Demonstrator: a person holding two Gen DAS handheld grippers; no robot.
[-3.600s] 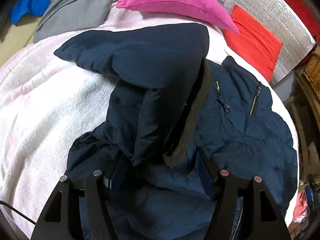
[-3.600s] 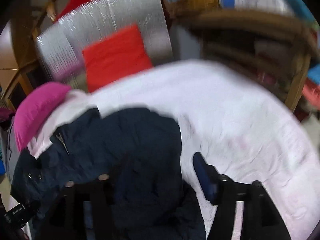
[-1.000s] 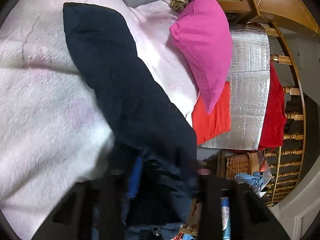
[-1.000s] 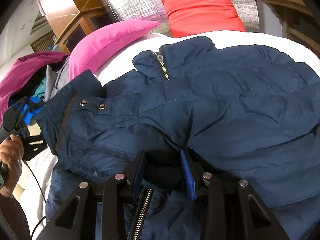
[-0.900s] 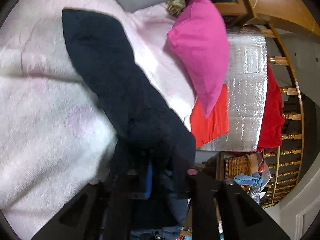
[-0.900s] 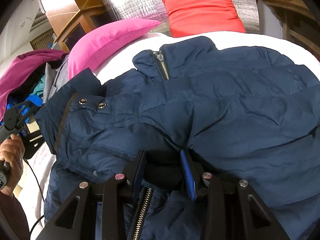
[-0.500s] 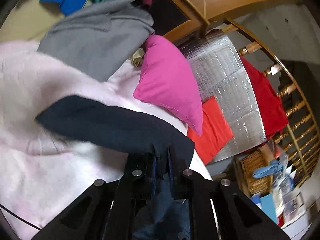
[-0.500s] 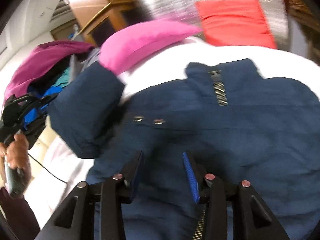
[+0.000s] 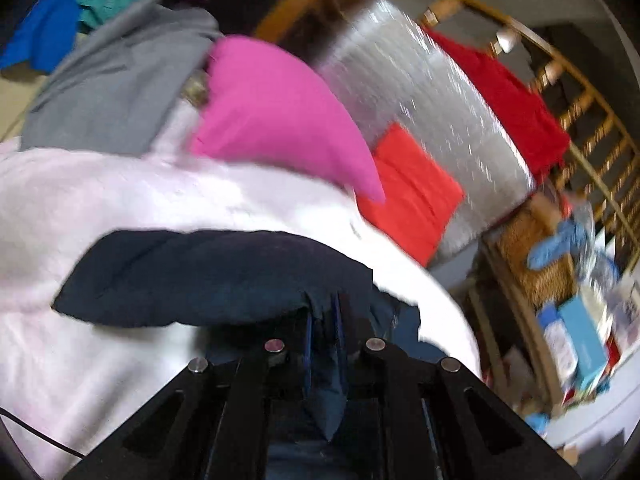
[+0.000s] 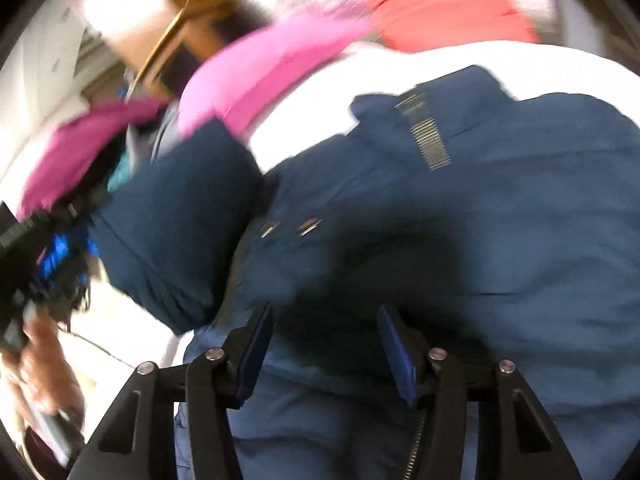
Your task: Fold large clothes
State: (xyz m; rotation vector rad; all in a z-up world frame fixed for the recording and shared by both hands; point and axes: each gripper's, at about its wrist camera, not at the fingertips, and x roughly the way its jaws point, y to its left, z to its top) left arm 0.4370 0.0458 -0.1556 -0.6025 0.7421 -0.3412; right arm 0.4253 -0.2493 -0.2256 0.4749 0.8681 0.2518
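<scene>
A navy puffer jacket [image 10: 460,220] lies spread on a white bed cover [image 9: 80,200]. In the left wrist view my left gripper [image 9: 322,320] is shut on the jacket's sleeve [image 9: 208,276], which it holds lifted and stretched to the left over the cover. In the right wrist view my right gripper [image 10: 326,340] is open just above the jacket's body, holding nothing. The raised sleeve [image 10: 172,232] and the hand with the left gripper [image 10: 24,300] show at the left of that view. Both views are blurred by motion.
A pink pillow [image 9: 280,120], an orange-red cushion [image 9: 412,188] and a silver foil panel [image 9: 420,88] stand at the bed's head. Grey and blue clothes [image 9: 112,76] are piled at the far left. Shelves with boxes and a basket [image 9: 560,280] stand at the right.
My right gripper let go of the jacket's hem, opened and lifted off it. My left gripper closed on the sleeve and raised it, swinging toward the pillows.
</scene>
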